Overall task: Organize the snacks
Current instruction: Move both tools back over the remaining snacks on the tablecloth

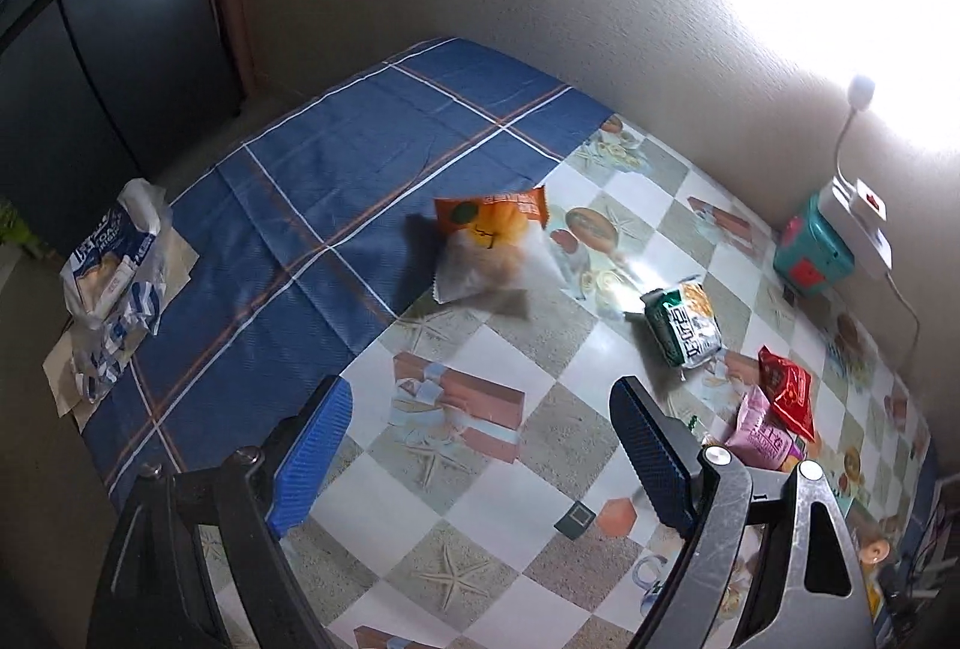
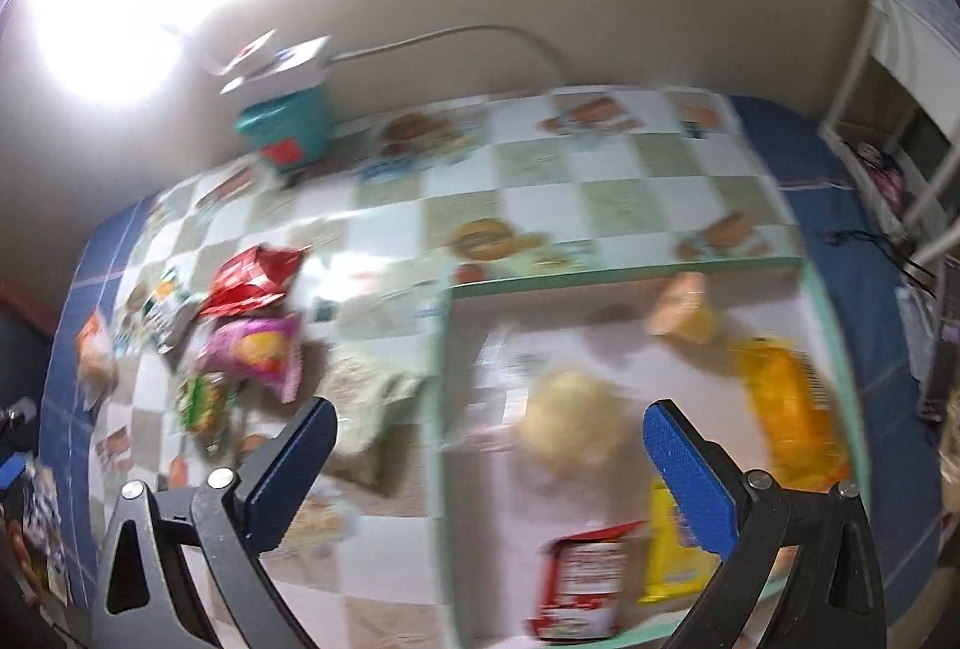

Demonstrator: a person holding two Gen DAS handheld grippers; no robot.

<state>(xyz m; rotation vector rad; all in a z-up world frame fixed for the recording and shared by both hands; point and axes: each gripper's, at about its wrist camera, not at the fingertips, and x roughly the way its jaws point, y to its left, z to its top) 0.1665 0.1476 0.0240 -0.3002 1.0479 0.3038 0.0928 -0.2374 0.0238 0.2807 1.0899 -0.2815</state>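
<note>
Currently both tools, left tool and right tool, are hanging apart and empty, likely needing the orange bag at twelve o'clock gathered into the tray.

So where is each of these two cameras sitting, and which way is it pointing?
Left wrist: rides on the left gripper, looking down along its blue fingers at the orange packet.
Right wrist: rides on the right gripper, over the green-rimmed tray; fingers open.
Shared: teal box, red packet.
</note>
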